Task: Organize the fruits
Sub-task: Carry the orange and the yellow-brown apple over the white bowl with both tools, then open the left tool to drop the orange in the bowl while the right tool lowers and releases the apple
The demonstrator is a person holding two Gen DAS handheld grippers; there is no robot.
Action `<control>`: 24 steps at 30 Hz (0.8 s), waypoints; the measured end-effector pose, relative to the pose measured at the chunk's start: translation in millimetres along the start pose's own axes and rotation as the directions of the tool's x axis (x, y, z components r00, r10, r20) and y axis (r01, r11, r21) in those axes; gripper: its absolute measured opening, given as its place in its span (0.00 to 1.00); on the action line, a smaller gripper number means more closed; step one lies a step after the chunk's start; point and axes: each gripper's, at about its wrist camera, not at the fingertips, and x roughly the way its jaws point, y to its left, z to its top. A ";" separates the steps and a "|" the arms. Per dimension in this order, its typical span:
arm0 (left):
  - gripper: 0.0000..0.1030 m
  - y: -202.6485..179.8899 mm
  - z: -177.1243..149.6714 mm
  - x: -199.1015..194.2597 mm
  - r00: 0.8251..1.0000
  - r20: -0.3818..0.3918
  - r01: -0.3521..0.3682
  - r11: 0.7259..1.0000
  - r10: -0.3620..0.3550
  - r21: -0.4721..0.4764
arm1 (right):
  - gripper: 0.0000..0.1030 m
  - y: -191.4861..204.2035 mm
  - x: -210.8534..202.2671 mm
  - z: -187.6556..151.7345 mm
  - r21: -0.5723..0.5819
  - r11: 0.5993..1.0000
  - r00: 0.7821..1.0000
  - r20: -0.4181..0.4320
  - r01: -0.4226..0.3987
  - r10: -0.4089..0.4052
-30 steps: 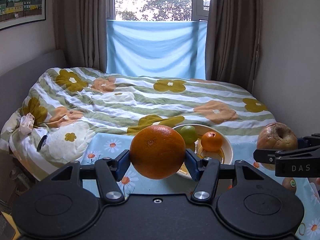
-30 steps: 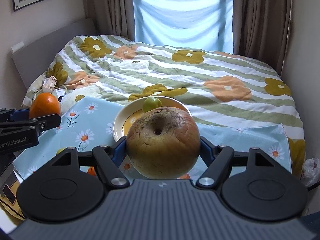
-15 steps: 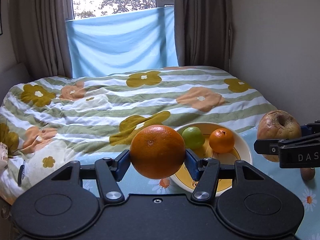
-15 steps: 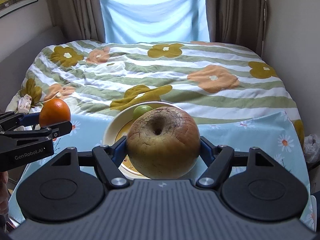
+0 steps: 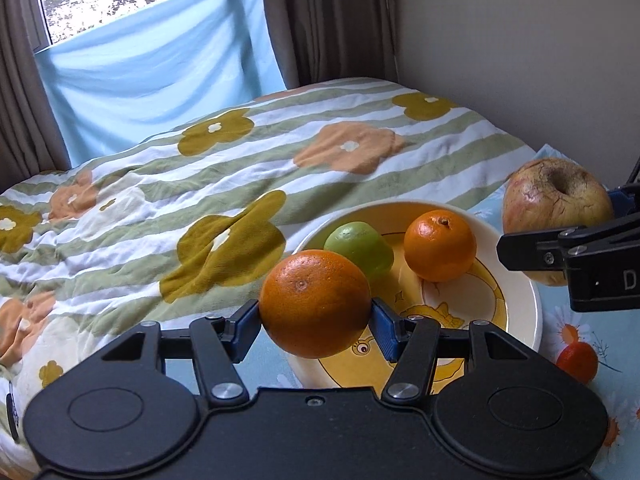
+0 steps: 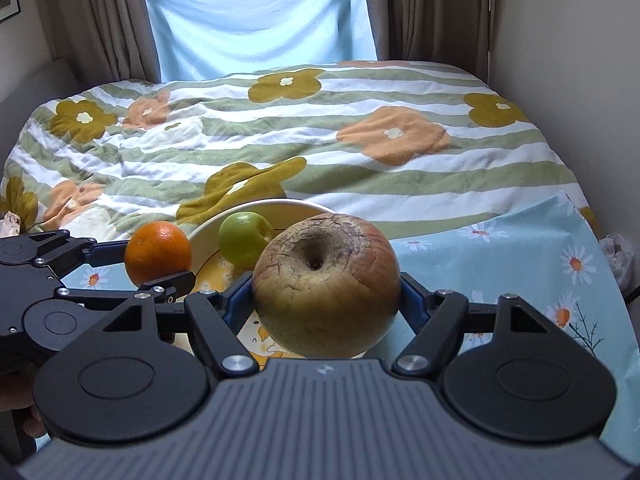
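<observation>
The left claw (image 5: 316, 322) was pinching a large orange (image 5: 315, 302) between its 2 blue pads, which pressed on the fruit's left and right flanks. The fruit was held above the near left rim of a cream bowl (image 5: 524, 304) with a yellow cartoon print. Inside the bowl lay a green apple (image 5: 360, 244) and a smaller orange (image 5: 439, 245), close beside each other.

The right claw (image 6: 326, 300) was clamped on a big, wrinkled, brownish apple (image 6: 326, 282), stem hollow facing the camera, with a blue pad against each side. In the right wrist view this fruit hung over the near part of the same bowl (image 6: 200, 232), hiding most of it. In the left wrist view it appeared just beyond the bowl's right rim.

The bowl stood on a pale blue cloth with daisies (image 6: 500, 256). A small red-orange fruit (image 5: 577, 360) lay on that cloth to the bowl's right. Behind stood a bed with a striped flower quilt (image 6: 320, 152).
</observation>
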 end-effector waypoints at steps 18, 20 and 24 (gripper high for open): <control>0.96 -15.7 2.0 21.2 0.999 -0.006 0.042 0.996 -0.042 0.078 | 0.86 -21.9 5.4 6.1 0.044 0.998 0.999 0.004 0.041 -0.041; 0.96 -14.2 2.9 17.0 0.999 -0.003 0.043 0.996 -0.043 0.072 | 0.86 -23.8 4.1 6.5 0.045 0.998 0.999 0.004 0.034 -0.035; 0.97 -6.8 -1.5 3.9 1.000 0.003 0.015 0.999 -0.015 0.045 | 0.86 -25.2 2.7 6.9 0.027 0.999 1.000 0.003 0.018 -0.018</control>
